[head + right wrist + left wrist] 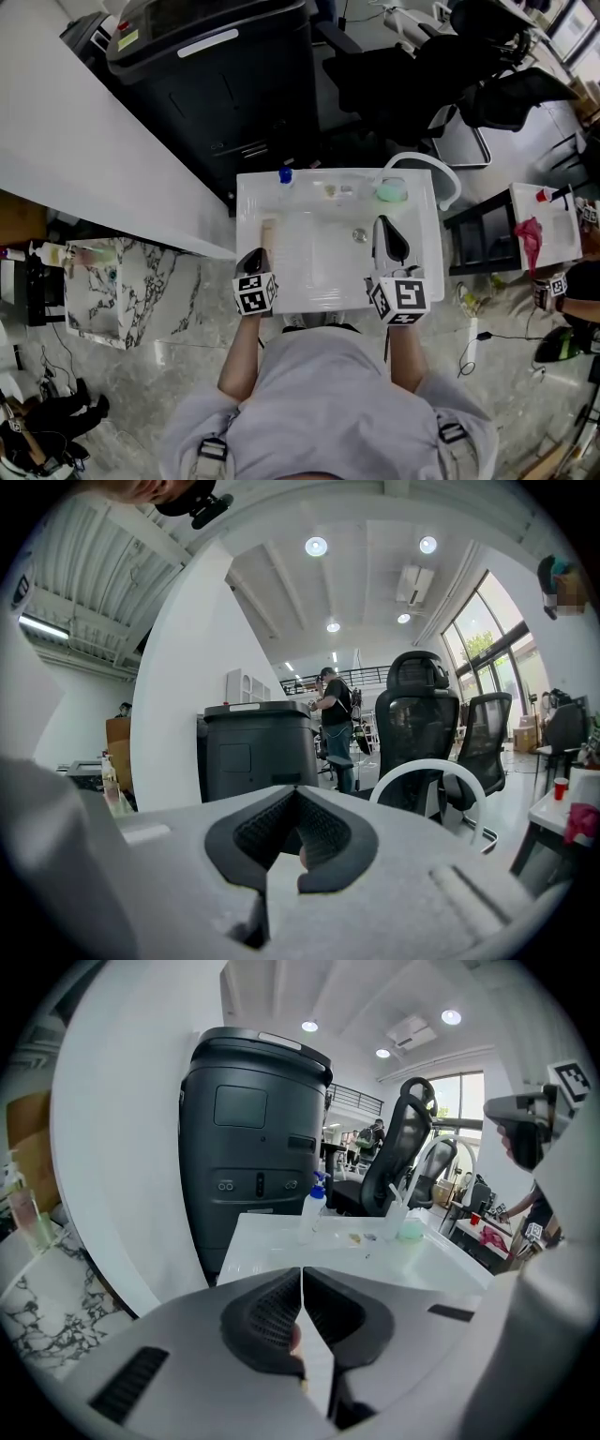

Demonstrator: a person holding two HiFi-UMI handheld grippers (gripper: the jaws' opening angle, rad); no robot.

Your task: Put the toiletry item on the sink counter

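A small beige toiletry item (269, 231) lies on the left ledge of the white sink (309, 300), just beyond my left gripper (251, 256). In the left gripper view that gripper (302, 1277) is shut, its ribbed pads pressed together with nothing between them, and it hides the beige item. My right gripper (382, 225) hovers over the right side of the basin, pointing toward the back ledge. Its pads (319, 832) meet at the tips, and the gripper (298, 793) is shut and holds nothing.
On the back ledge stand a blue-capped bottle (285, 175) (312, 1213), a clear cup (397, 1221) and a green dish (392, 190). A white curved faucet (448, 178) (431, 772) rises at the back right. A black bin (220, 75) and office chairs (422, 75) stand behind the sink.
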